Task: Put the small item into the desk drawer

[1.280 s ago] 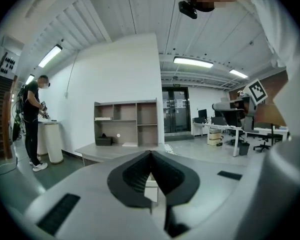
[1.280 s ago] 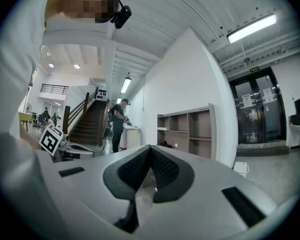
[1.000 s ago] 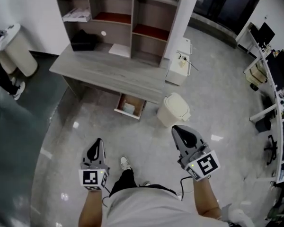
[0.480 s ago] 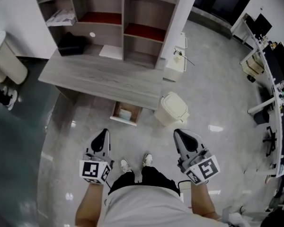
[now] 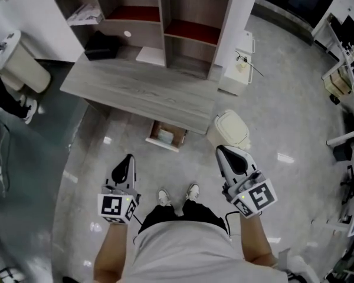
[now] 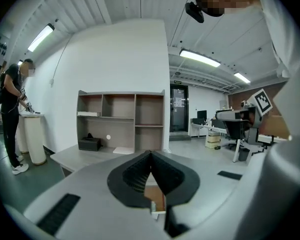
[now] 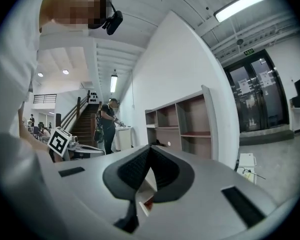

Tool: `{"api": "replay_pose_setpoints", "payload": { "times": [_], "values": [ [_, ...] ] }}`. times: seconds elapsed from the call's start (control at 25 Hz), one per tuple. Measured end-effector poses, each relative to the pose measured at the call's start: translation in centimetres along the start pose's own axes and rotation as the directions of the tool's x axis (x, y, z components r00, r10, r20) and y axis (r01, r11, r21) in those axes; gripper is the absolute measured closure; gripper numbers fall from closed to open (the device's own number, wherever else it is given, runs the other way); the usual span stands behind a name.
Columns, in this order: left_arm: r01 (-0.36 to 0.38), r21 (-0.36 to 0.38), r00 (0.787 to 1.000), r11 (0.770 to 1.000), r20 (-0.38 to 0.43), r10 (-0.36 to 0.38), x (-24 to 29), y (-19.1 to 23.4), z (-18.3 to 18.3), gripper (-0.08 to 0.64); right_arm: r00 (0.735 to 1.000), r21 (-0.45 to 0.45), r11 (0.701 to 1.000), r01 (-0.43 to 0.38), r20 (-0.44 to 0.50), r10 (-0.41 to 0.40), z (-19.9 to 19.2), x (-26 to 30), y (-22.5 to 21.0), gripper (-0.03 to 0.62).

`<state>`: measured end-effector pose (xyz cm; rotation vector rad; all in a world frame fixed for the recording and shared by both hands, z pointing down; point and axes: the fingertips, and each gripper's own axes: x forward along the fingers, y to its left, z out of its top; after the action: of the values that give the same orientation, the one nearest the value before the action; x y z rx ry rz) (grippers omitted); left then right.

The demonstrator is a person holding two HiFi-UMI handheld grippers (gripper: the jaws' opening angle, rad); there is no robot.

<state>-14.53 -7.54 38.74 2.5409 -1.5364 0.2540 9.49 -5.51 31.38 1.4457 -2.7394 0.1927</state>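
Grey wood-grain desk [image 5: 135,93] with a shelf unit [image 5: 165,10] standing on its far side, seen from the head view. Under the desk's front edge a drawer [image 5: 163,144] stands pulled out over the polished floor [image 5: 82,158]. A pale small item [image 5: 164,135] lies inside it, too small to identify. A white lidded bin [image 5: 233,130] stands just beside the drawer, at the desk's right end.

The left gripper [image 5: 127,159] and right gripper [image 5: 220,150] are held level in front of the person, well apart from the drawer and either side of the person's shoes [image 5: 164,196]. Each carries its marker cube at the wrist end.

In the left gripper view the fingers [image 6: 135,174] of the left gripper [image 6: 151,154] meet at the tips with nothing between them. The right gripper view shows the same: the fingers [image 7: 135,169] of the right gripper [image 7: 150,148] are pressed together and empty.

On the desk, against the shelf unit, sit a black box [image 5: 103,46] and a white sheet [image 5: 150,55]. A second person [image 6: 12,119] stands at a white cylinder to the desk's left.
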Motion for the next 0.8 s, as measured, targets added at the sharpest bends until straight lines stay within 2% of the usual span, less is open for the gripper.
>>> {"api": "replay_pose_setpoints", "payload": {
  "times": [0.12, 0.28, 0.52, 0.64, 0.72, 0.8],
  "values": [
    [-0.003, -0.016, 1.000, 1.000, -0.030, 0.002, 1.5, -0.5, -1.1, 0.541, 0.999, 0.024, 1.000, -0.012, -0.051, 0.013, -2.0, 0.6, -0.8, 0.571],
    [0.035, -0.021, 0.994, 0.999, -0.107, -0.037, 4.5, -0.3, -4.1, 0.541, 0.993, 0.059, 0.998, -0.028, -0.109, 0.034, -4.8, 2.1, -1.5, 0.571],
    [0.105, 0.081, 0.970, 0.991, -0.228, -0.084, 10.5, 0.2, -10.5, 0.540, 0.985, 0.105, 0.993, -0.048, -0.158, 0.064, -10.5, 4.9, -2.1, 0.571],
    [0.144, 0.110, 0.951, 0.983, -0.291, -0.107, 13.2, 0.6, -14.4, 0.532, 0.980, 0.134, 0.990, -0.053, -0.182, 0.077, -13.8, 6.2, -2.2, 0.571],
    [0.186, 0.126, 0.929, 0.975, -0.346, -0.132, 14.6, 0.5, -16.9, 0.464, 0.976, 0.157, 0.986, -0.055, -0.200, 0.086, -15.8, 6.8, -1.9, 0.571],
    [0.239, 0.163, 0.902, 0.957, -0.401, -0.157, 15.7, 0.4, -19.1, 0.454, 0.973, 0.176, 0.983, -0.054, -0.212, 0.092, -17.4, 7.3, -1.4, 0.571]
  ]
}}
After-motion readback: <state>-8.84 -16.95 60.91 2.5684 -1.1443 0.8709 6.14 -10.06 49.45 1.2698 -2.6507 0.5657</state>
